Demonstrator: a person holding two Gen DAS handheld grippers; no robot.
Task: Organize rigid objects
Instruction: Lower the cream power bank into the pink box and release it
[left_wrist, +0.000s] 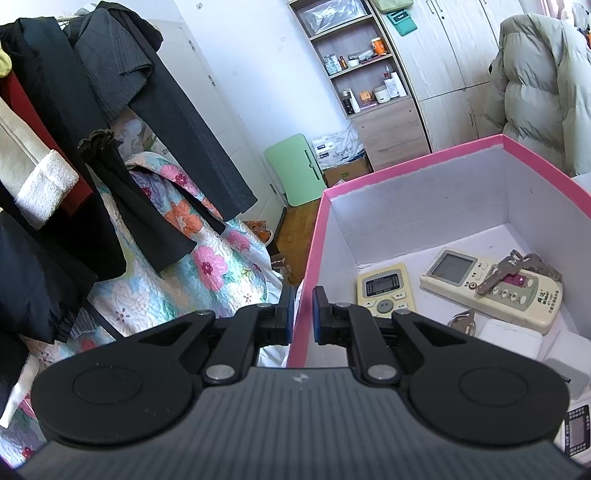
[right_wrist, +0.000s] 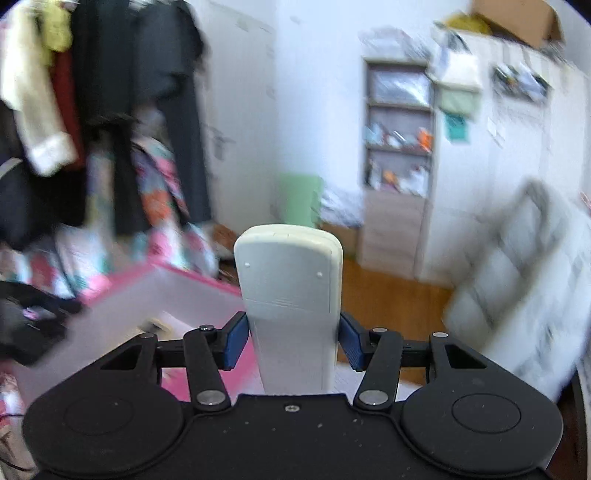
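My left gripper (left_wrist: 303, 314) is shut on the left wall of a pink box (left_wrist: 314, 240), one pad on each side of the wall. Inside the box lie a small cream remote (left_wrist: 386, 290), a larger cream remote (left_wrist: 495, 291) with a bunch of keys (left_wrist: 517, 271) on it, and a white block (left_wrist: 509, 338). My right gripper (right_wrist: 291, 339) is shut on a white remote (right_wrist: 291, 295), back side up, held in the air to the right of the pink box (right_wrist: 147, 280). The right wrist view is blurred.
Dark clothes hang on a rack (left_wrist: 92, 110) to the left over a floral quilt (left_wrist: 177, 240). A shelf unit (left_wrist: 365, 66), a wardrobe (left_wrist: 454, 55), a green folding table (left_wrist: 295, 170) and a puffer jacket (left_wrist: 535, 85) stand behind the box. Another remote (left_wrist: 576, 432) lies at the bottom right.
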